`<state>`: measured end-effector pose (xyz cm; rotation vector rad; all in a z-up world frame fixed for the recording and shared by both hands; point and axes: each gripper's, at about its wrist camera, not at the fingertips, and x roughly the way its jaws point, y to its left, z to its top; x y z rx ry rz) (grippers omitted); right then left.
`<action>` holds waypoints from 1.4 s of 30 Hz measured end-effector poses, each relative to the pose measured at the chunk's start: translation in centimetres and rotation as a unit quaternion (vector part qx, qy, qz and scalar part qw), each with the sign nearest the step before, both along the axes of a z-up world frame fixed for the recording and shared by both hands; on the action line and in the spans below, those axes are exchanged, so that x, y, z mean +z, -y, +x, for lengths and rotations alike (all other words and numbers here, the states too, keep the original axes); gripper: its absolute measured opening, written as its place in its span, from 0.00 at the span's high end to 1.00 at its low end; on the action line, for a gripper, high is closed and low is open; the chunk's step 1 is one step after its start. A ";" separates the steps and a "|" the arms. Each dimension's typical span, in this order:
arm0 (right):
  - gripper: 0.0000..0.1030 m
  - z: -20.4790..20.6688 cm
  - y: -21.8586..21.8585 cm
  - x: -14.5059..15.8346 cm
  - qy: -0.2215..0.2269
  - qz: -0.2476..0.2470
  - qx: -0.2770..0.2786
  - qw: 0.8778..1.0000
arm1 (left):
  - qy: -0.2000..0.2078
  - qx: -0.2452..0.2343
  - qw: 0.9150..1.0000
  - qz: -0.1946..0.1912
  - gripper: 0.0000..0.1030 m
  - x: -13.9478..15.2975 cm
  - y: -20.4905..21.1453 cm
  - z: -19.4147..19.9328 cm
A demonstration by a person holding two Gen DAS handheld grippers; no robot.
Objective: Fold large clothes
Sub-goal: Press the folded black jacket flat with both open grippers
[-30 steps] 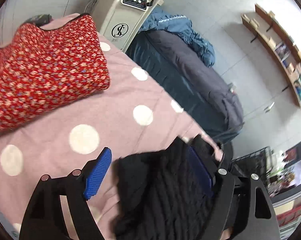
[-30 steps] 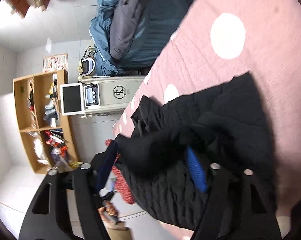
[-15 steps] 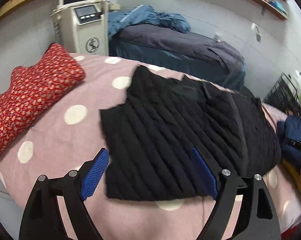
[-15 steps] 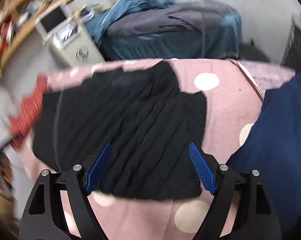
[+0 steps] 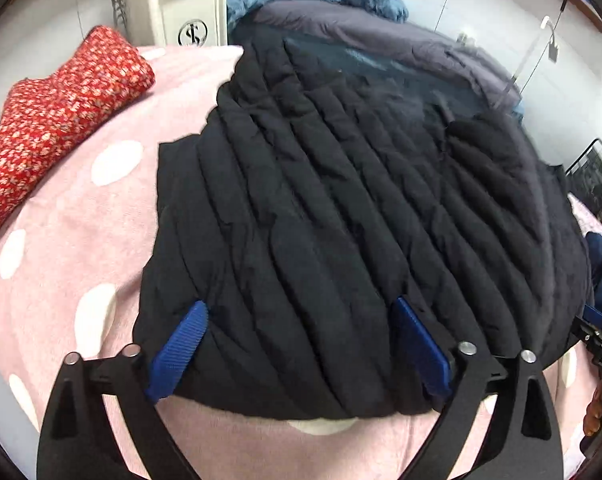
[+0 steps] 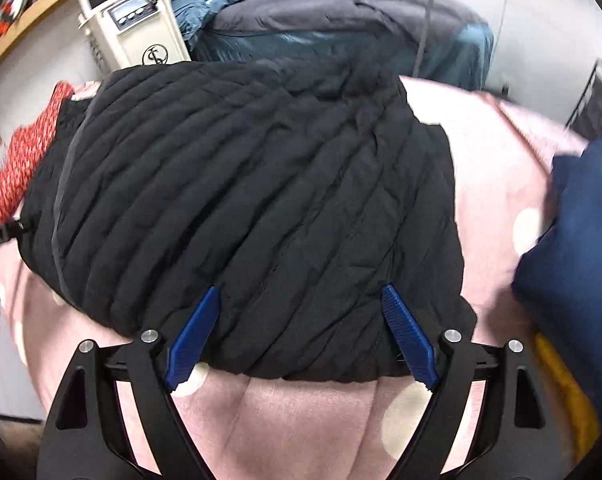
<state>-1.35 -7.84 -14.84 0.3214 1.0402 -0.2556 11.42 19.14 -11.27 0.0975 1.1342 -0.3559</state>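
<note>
A black quilted jacket point(image 5: 361, 220) lies spread flat on a pink bed cover with white dots point(image 5: 81, 240). My left gripper point(image 5: 299, 306) hovers over the jacket's near hem towards its left side. Its jaws are opening, and the blue pads point(image 5: 181, 344) stand apart without pressing on the cloth. In the right wrist view the same jacket point(image 6: 261, 200) fills the middle. My right gripper point(image 6: 299, 291) hangs over the near hem towards the right side. Its jaws are opening too, with the fabric beneath them and nothing pinched.
A red flowered cushion point(image 5: 61, 120) lies at the left of the bed. Behind stand a white machine with a screen point(image 5: 181, 8) and a second bed with dark and blue bedding point(image 5: 361, 28). A navy garment point(image 6: 573, 240) lies to the right, a wire rack point(image 5: 593, 168) beyond.
A second ago both grippers held bunched parts of the jacket. It now lies spread flat, both have let go, swung round and drawn back to its near hem with wider jaws.
</note>
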 end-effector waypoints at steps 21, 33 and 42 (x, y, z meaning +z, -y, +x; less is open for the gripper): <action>0.05 3.4 1.0 -3.8 -0.068 0.012 -0.032 0.997 | -0.027 -0.002 1.000 0.004 0.04 -3.4 0.9 2.3; 0.05 2.4 -0.3 -2.5 -0.056 0.005 -0.041 0.998 | 0.006 0.004 1.000 -0.019 0.06 -1.2 -0.7 -0.3; 0.05 -2.7 1.7 1.7 0.048 0.039 -0.056 0.996 | 0.038 0.065 0.994 -0.083 0.06 2.6 -8.3 -1.4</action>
